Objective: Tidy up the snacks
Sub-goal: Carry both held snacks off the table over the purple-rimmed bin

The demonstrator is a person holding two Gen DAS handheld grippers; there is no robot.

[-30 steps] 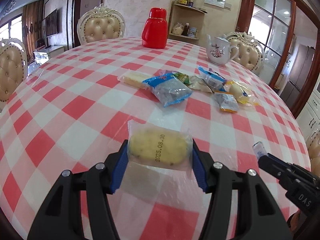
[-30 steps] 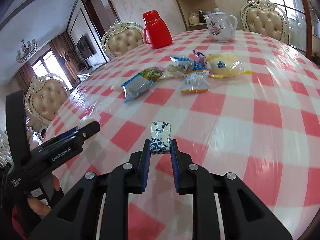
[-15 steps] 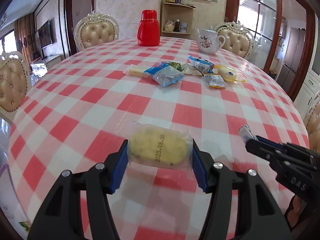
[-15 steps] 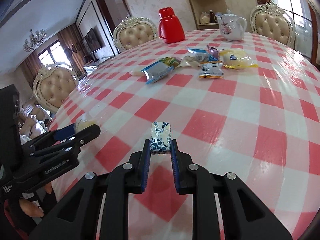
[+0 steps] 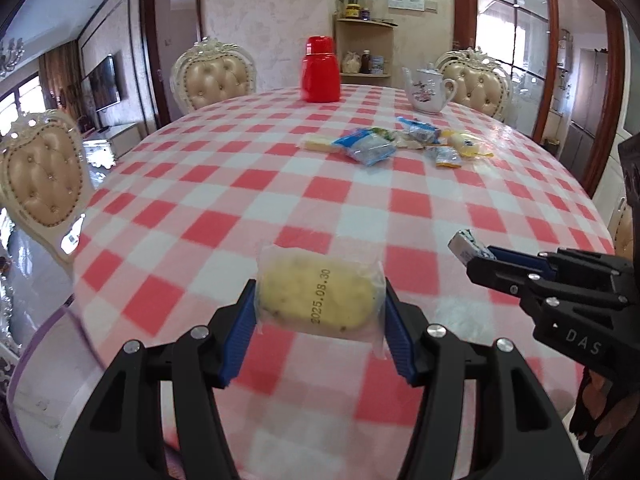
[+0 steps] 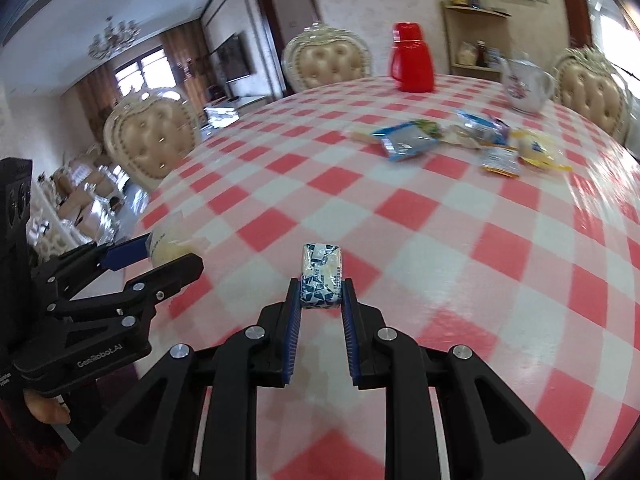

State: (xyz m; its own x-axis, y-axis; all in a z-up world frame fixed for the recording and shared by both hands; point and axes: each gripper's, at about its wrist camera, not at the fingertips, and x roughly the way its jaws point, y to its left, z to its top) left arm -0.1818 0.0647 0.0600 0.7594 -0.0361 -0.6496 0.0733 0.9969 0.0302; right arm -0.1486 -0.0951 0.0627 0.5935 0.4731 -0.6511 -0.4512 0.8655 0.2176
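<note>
1. Table (image 5: 224, 200), red-and-white checked cloth; its near edge is cut off by the frame.
2. Red flask (image 5: 321, 69) and teapot (image 5: 426, 90) stand at the far side, apart from the sorting.
3. Snack pile (image 5: 400, 144), far-centre; overlapping wrappers, count unclear.
4. Left gripper (image 5: 320, 300), jaws clamped on a yellow cake (image 5: 318, 298) in clear wrap, lifted above the near edge, probably for carrying to a destination out of view.
5. Right gripper (image 6: 321, 292), jaws pinching a small blue-white candy (image 6: 322, 272); print illegible.
</note>
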